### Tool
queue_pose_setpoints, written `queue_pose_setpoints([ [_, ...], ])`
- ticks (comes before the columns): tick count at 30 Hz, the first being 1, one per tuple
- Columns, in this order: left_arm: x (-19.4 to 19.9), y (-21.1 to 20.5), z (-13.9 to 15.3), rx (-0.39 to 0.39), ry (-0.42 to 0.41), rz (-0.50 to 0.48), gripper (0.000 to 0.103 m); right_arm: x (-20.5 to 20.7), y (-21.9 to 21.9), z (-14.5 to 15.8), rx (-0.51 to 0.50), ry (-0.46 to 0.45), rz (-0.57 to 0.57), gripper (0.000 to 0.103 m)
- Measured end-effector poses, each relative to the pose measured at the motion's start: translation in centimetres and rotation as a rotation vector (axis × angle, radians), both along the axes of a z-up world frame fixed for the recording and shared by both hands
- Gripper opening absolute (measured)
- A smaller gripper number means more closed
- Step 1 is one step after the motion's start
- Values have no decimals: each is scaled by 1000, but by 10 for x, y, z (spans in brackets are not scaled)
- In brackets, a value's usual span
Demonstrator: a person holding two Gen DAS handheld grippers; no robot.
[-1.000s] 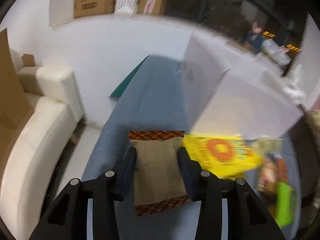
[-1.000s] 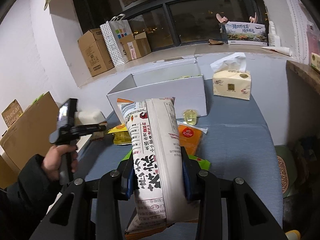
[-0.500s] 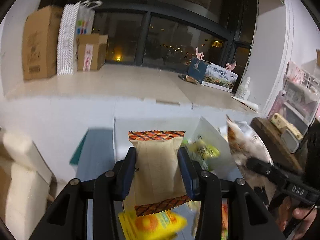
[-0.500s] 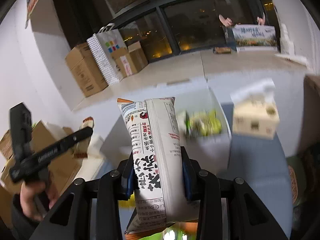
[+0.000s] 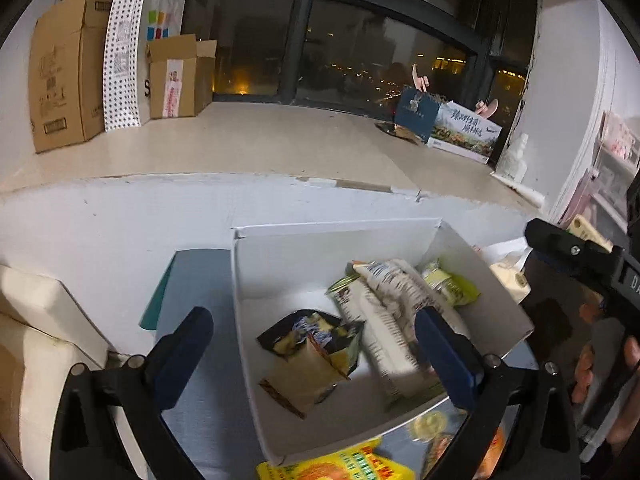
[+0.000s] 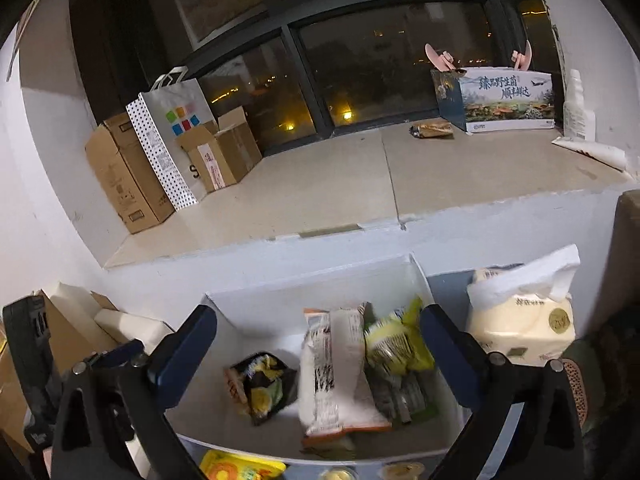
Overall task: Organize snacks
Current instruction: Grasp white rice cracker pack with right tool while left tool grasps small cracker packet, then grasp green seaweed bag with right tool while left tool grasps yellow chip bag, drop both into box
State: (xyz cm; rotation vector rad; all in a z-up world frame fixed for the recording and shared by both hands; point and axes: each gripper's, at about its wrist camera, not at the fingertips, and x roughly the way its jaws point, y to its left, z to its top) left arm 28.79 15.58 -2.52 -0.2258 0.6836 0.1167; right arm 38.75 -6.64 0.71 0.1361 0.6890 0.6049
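Observation:
A white open box [image 5: 320,256] [image 6: 280,300] stands on the blue-grey table. In it lie a brown packet [image 5: 308,372], a dark packet [image 5: 316,330] [image 6: 260,384], a tall white printed bag [image 5: 384,320] [image 6: 336,372] and a yellow-green packet [image 5: 452,286] [image 6: 396,344]. My left gripper [image 5: 316,356] is open and empty above the box's near left part. My right gripper [image 6: 320,356] is open and empty above the box's near edge. A yellow snack bag [image 5: 340,466] [image 6: 236,466] lies on the table just in front of the box.
A tissue pack [image 6: 524,316] stands right of the box. Small jelly cups [image 6: 400,470] lie in front of it. A wide ledge behind holds cardboard boxes [image 5: 60,68] and a paper bag [image 6: 168,140]. A cream sofa [image 5: 36,344] is left of the table.
Both grippers opened over the box. The brown packet dropped from the left gripper and the white printed bag from the right gripper; both now lie in the box.

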Motion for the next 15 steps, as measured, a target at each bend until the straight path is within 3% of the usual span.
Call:
queue_pose_setpoints([
  [7,-44,-26,7,10,-30,-74,103,-28,-19,-2,23,-13,44,103],
  [15,-134,-73,7,-19,-88,-230,103,-123,-73,0,23,-117,150,103],
])
